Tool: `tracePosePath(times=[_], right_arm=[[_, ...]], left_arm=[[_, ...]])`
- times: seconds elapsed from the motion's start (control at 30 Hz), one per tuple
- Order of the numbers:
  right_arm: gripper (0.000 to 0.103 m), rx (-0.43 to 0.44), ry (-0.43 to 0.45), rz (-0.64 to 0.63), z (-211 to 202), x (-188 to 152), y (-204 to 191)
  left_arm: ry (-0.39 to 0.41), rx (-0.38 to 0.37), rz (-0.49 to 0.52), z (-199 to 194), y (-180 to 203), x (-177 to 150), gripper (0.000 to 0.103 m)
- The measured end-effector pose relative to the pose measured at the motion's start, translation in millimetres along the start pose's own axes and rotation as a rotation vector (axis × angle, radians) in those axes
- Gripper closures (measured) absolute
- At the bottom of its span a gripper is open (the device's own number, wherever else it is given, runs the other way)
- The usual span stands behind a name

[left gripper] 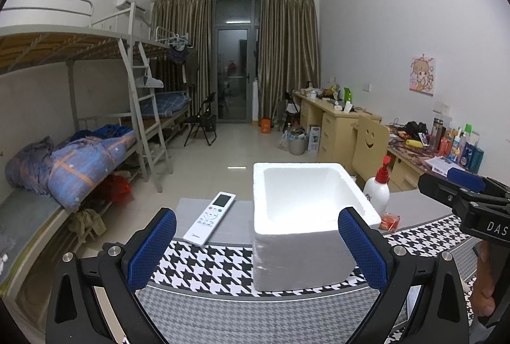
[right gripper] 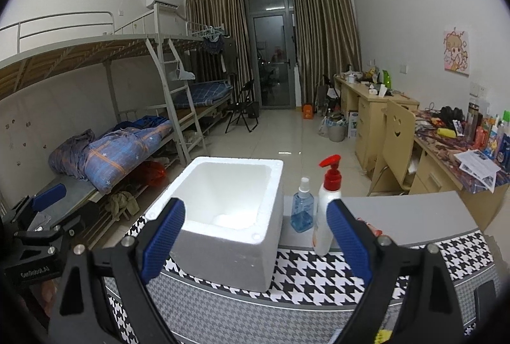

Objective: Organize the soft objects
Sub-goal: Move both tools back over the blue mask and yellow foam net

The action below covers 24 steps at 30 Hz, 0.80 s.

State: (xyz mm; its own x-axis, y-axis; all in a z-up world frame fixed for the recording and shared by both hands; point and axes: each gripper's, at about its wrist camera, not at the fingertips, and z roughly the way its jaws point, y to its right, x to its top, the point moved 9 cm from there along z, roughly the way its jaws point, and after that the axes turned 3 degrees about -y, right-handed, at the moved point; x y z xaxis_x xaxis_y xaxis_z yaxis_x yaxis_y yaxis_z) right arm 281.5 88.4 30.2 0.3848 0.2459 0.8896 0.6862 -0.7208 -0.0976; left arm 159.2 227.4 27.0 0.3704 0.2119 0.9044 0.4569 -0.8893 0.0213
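A white foam box (left gripper: 310, 216) stands open-topped mid-desk (right gripper: 414, 216) on the houndstooth cloth (left gripper: 223, 264); a white pump bottle (right gripper: 326, 210) and blue spray bottle (right gripper: 302, 210) sit by its right side, a remote (left gripper: 210, 218) near the left edge. The left gripper (left gripper: 256, 251) and right gripper (right gripper: 256, 243) hover at the near edge, jaws wide, holding nothing.

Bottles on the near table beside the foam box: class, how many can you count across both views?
2. A white pump bottle with a red top stands right of the foam box; a blue spray bottle stands between them, hidden behind the box in the left wrist view. Others may be hidden.
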Motion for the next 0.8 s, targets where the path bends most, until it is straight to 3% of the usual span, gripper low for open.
tracePosePath(times=[0.8], right_arm=[[0.01,-0.046,0.055,-0.014,-39,-20,25]], left_arm=[[-0.015,-0.089,0.036,-11,48,-19,0.001]])
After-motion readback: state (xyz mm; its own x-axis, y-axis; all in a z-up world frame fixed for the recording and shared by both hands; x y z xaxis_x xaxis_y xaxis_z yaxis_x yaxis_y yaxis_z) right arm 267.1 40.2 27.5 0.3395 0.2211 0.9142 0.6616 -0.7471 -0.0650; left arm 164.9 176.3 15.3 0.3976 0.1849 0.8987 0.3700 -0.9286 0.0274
